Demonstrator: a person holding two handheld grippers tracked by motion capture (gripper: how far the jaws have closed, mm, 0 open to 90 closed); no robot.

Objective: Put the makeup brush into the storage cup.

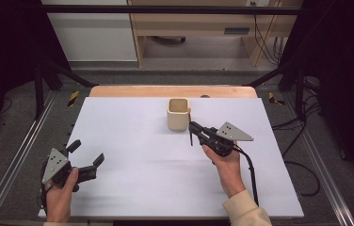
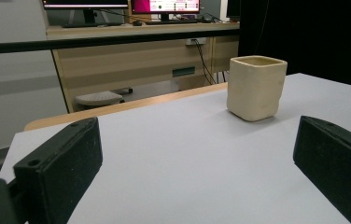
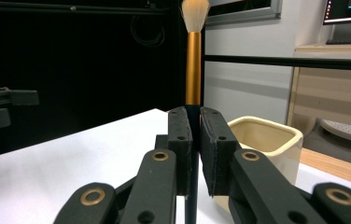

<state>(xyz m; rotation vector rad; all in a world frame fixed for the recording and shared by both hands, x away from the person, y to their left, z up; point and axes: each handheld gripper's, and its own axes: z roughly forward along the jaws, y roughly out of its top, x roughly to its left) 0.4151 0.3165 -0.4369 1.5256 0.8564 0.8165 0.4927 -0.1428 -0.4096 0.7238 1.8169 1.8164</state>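
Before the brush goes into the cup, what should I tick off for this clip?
1. Right claw clamped on the brush: ok, pads press the dark handle.
2. Brush upright, bristles up: ok in the right gripper view.
3. Cup upright, mouth open: ok.
4. Cup empty: cannot tell, its bottom is hidden.
5. Brush lined up over the mouth: not ok, in the high view the handle hangs beside the cup's right wall.
6. Left claw out of the way: ok, open, holding nothing, near the table's left edge.
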